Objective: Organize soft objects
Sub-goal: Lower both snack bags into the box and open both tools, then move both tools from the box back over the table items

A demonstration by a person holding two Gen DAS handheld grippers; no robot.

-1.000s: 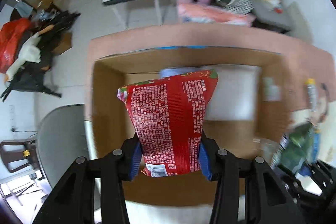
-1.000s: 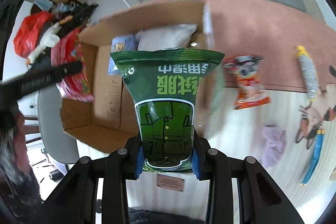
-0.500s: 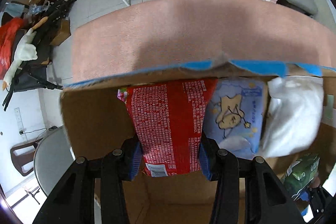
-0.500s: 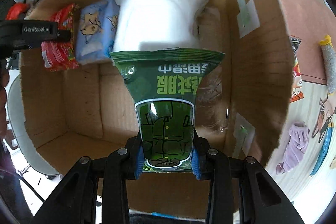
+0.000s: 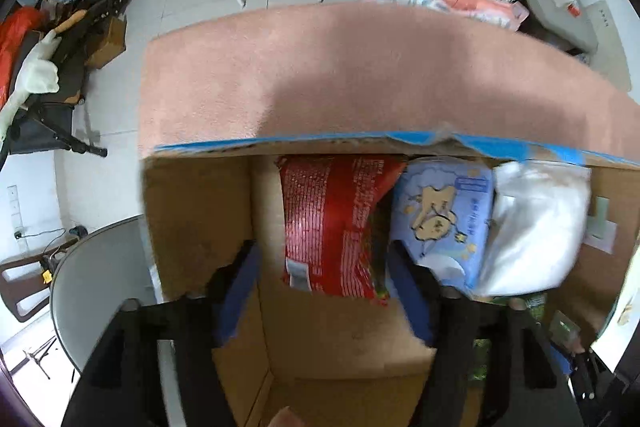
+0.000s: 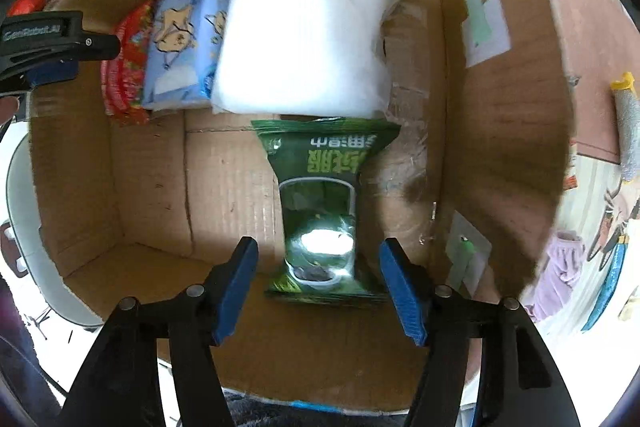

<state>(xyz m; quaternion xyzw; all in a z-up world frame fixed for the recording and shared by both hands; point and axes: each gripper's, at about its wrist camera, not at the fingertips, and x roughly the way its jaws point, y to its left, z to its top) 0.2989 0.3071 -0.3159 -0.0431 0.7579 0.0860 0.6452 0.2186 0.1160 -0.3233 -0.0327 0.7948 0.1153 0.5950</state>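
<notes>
Both grippers' fingers spread, green packet (image 6: 320, 203) (and red packet (image 5: 332, 223)) lying free.

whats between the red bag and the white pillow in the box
A blue cartoon pack stands between the red bag and the white pillow, seen in both wrist views.

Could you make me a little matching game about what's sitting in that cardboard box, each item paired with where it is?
Things:
1. red packet
2. blue cartoon pack
3. white pillow bag
4. green packet

Places:
A. flat on the box floor, between the open right tool's tips
B. between red and white
C. biggest, against the far wall
D. leftmost in the row

Pairs: 1-D, 2-B, 3-C, 4-A
</notes>
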